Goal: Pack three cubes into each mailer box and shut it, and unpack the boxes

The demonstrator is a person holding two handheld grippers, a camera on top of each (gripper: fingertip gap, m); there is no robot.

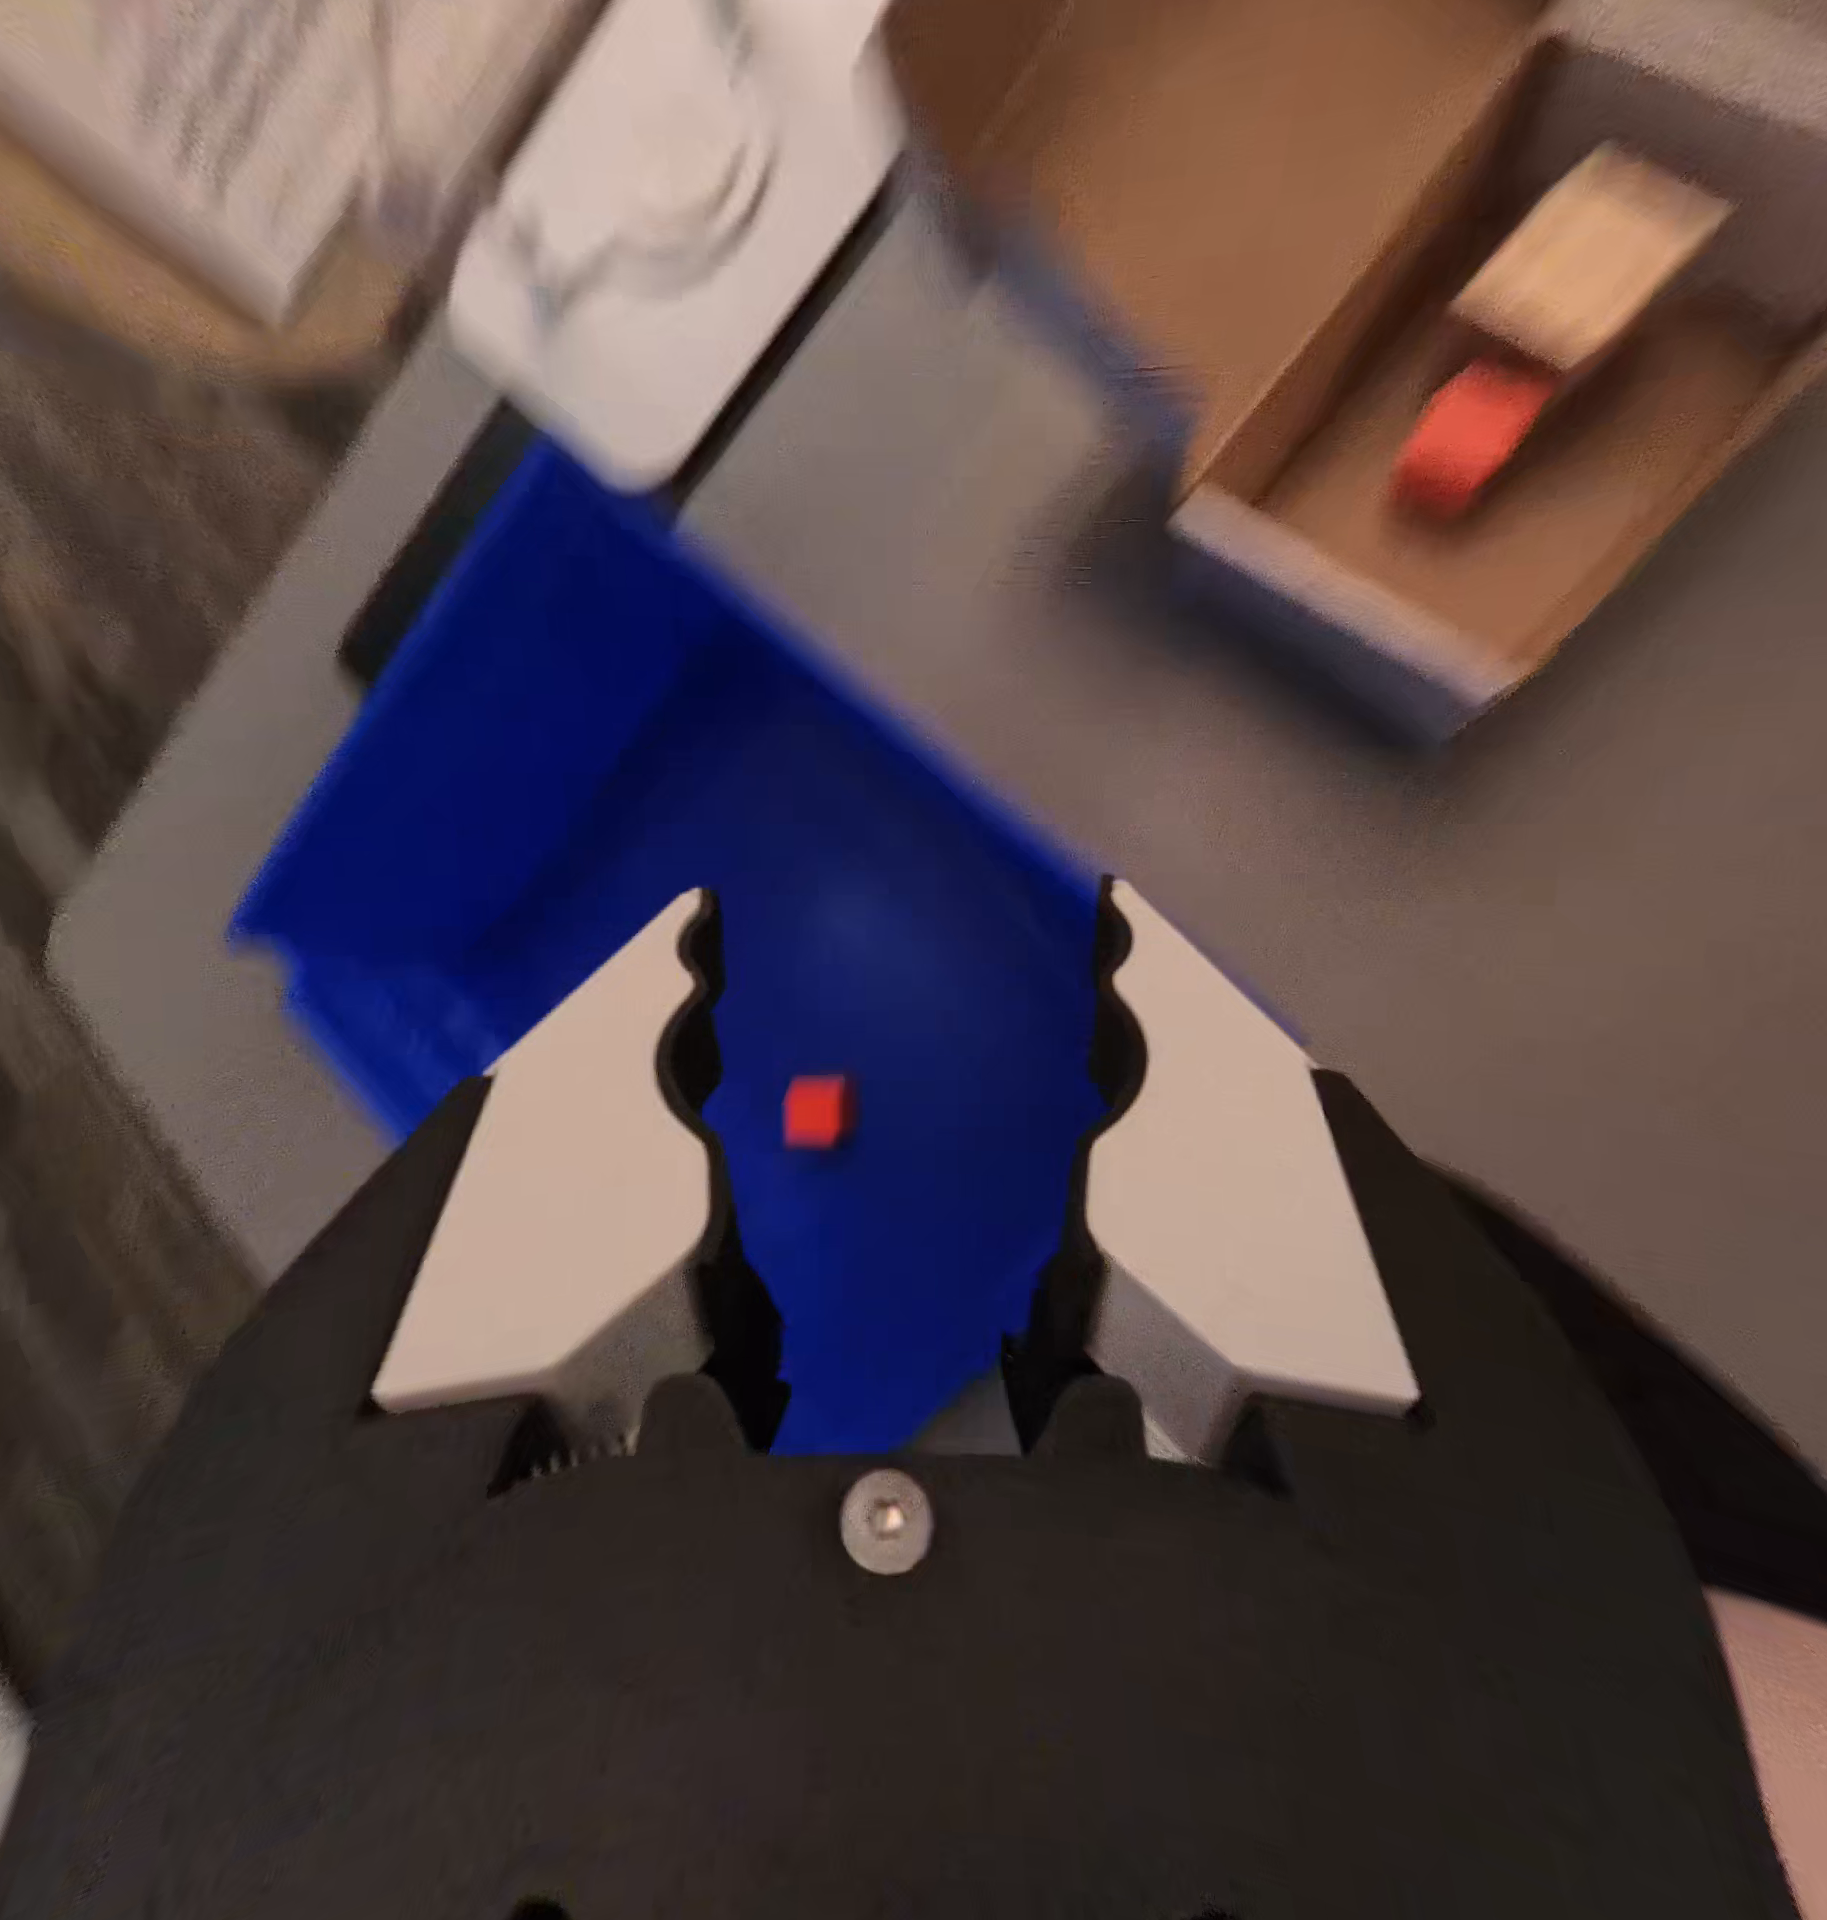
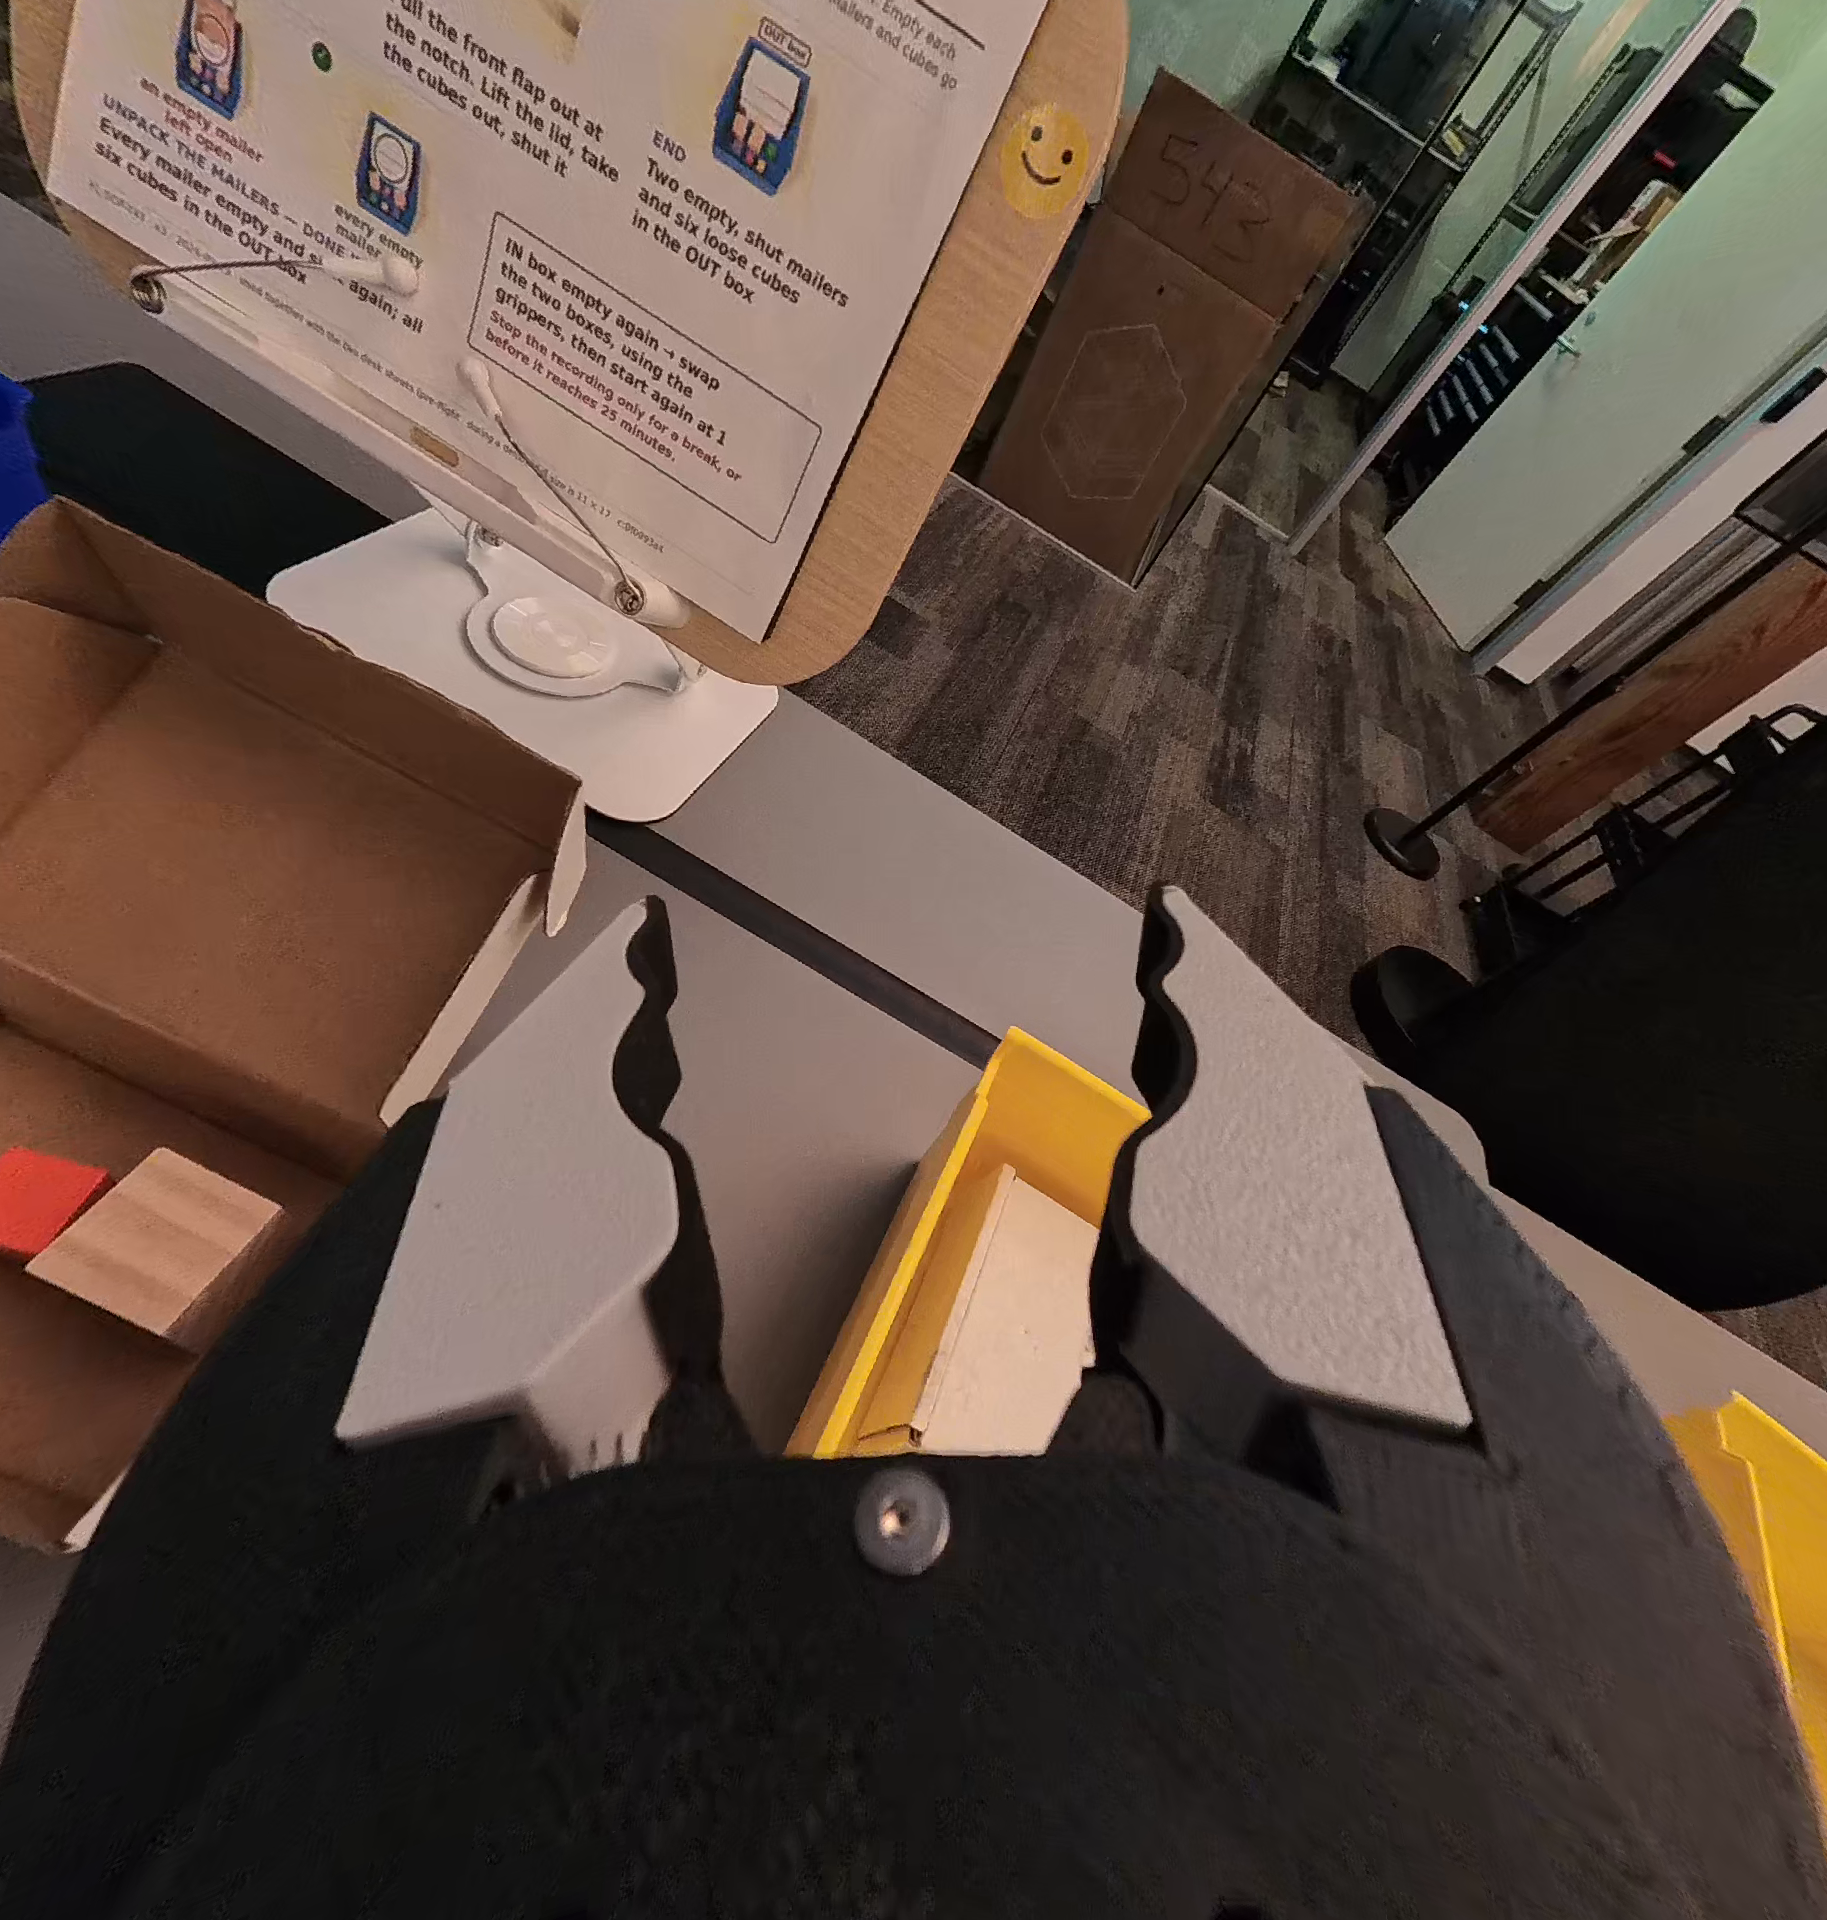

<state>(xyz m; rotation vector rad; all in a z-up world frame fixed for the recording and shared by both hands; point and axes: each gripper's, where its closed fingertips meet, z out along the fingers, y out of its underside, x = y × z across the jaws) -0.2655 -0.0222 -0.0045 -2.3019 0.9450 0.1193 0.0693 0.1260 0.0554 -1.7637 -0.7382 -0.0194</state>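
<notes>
In the left wrist view my left gripper (image 1: 904, 914) is open and empty above a blue bin (image 1: 576, 748). A small red cube (image 1: 815, 1110) lies on the bin's floor, below and between the fingers. An open brown mailer box (image 1: 1293, 457) stands to the upper right with a red cube (image 1: 1465, 436) and a wooden cube (image 1: 1595, 260) inside. In the right wrist view my right gripper (image 2: 904, 914) is open and empty above a yellow bin (image 2: 1054, 1101) that holds a shut white mailer box (image 2: 1013, 1320). The open mailer box (image 2: 213, 862) sits at left with the red cube (image 2: 26, 1195) and wooden cube (image 2: 161, 1236).
An instruction sheet on a wooden board (image 2: 576, 260) stands on a white stand (image 2: 597, 675) at the grey table's (image 2: 888, 862) far edge. Carpeted floor, a cardboard box (image 2: 1158, 343) and a black chair (image 2: 1667, 1091) lie beyond. The left wrist view is motion-blurred.
</notes>
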